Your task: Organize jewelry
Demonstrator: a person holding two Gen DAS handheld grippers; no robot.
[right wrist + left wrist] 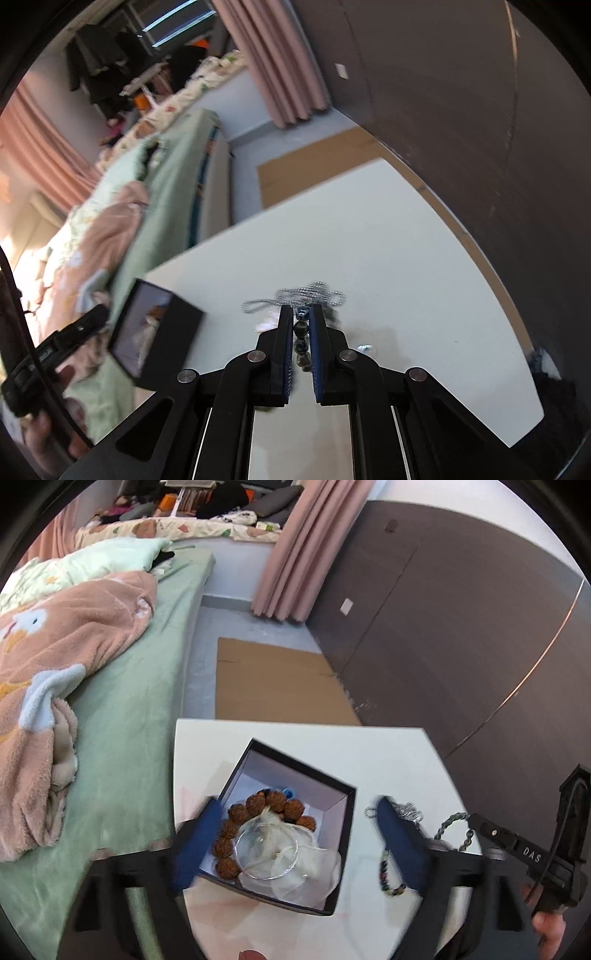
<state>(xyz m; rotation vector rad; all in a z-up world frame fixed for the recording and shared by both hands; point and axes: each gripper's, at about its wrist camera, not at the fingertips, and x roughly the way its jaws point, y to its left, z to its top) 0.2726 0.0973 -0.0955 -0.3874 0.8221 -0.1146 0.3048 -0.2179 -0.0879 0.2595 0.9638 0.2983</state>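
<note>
A black box (334, 853) on the white table (388, 753) holds a brown bead bracelet (258, 808), a clear bangle (266, 853) and a sheer pouch. My left gripper (295, 834) is open, its fingers either side of the box. A silver chain (406, 808) and a dark bead bracelet (386, 871) lie right of it. My right gripper (301, 317) is shut on a dark bead bracelet (301, 332), just over the silver chain (314, 293); in the left wrist view it (476, 821) grips a greenish chain bracelet (452, 821). The box (155, 332) is to its left.
A bed with a green sheet (140, 701) and pink blanket (55, 664) lies left of the table. Flat cardboard (273, 683) lies on the floor beyond. A dark wardrobe wall (461, 627) runs along the right. A small metal piece (365, 348) lies on the table.
</note>
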